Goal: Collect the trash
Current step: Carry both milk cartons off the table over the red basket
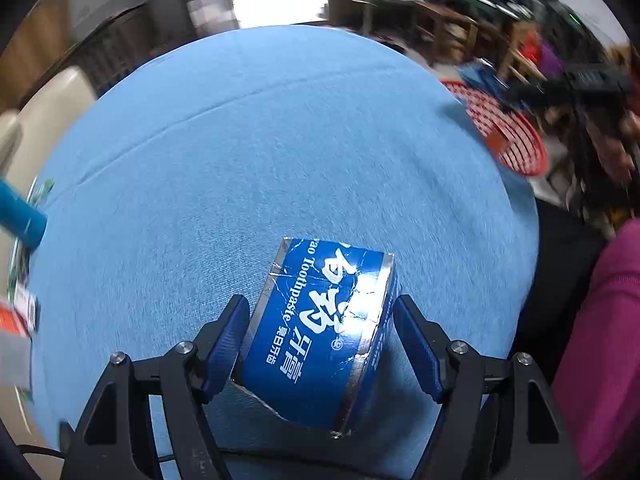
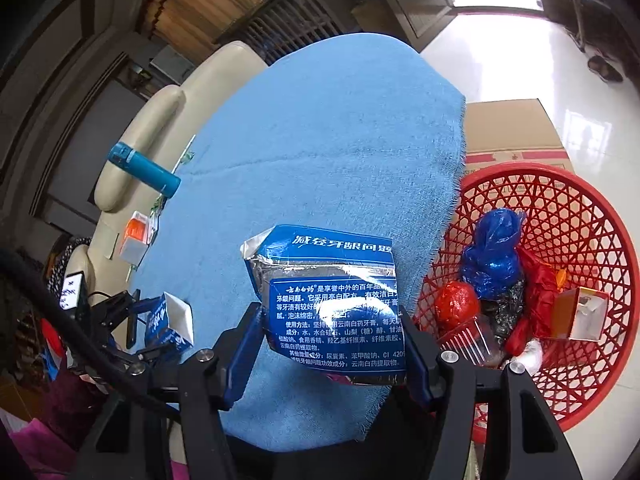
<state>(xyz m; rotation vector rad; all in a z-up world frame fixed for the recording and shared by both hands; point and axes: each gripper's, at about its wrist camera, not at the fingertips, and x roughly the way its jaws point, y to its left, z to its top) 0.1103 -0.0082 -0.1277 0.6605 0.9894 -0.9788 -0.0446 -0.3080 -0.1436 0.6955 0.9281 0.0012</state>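
Two torn halves of a glossy blue toothpaste box, one per gripper. The left gripper (image 1: 320, 344) clamps one creased cardboard piece (image 1: 320, 332) over the woven blue tablecloth (image 1: 260, 152). The right gripper (image 2: 332, 348) grips the other piece (image 2: 332, 300) (foil-edged, crumpled) beside one red lattice plastic basket (image 2: 592, 216).

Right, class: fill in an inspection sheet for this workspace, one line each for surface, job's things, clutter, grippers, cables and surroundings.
Surface: blue cloth over the table, frayed edge.
Job's things: two torn toothpaste box pieces, left piece and right piece; red basket beside the table, already holding bags and wrappers.
Clutter: teal bottle and orange-white carton at the far-left edge.
Grippers: left gripper shut on the left piece; right gripper shut on the right piece.
Cables: black cable near the left gripper.
Surroundings: cream sofa, cardboard box, tiled floor.
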